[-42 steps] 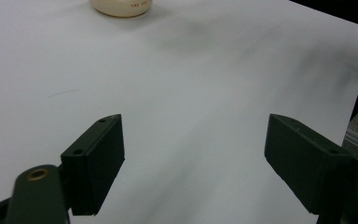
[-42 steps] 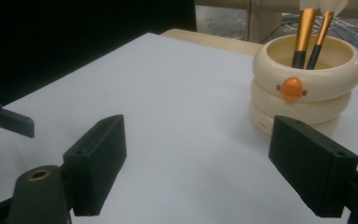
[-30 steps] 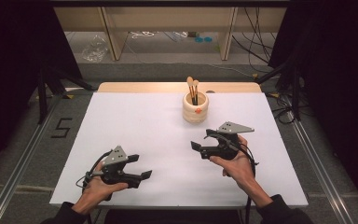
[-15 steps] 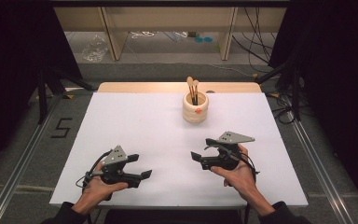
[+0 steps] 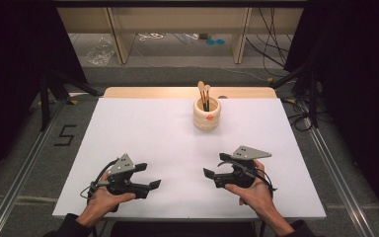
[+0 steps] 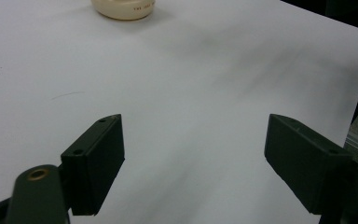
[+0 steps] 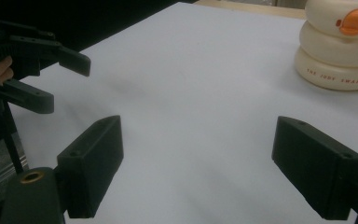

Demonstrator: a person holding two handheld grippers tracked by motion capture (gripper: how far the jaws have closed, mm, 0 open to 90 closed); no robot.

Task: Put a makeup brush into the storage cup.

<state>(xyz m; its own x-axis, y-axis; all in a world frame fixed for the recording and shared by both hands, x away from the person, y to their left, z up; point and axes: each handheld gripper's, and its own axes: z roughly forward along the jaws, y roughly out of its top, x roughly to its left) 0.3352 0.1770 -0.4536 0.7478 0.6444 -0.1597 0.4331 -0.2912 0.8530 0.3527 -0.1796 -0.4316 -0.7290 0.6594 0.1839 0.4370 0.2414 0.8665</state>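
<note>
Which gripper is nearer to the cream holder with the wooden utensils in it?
Right. The right gripper sits just below the cream holder, slightly to its right, jaws open. The left gripper is farther off, near the table's front left edge, also open.

The cream holder nearest my hand-held grippers stands upright on the white tabletop, close to the far edge and a little right of its middle; it is squat and round, built of stacked bulging rings, with an orange mark on its side and small brown lettering on the lowest ring. Two wooden utensils with rounded pale tops and some dark sticks stand in it, rising above its rim and leaning slightly toward the far edge.
</note>
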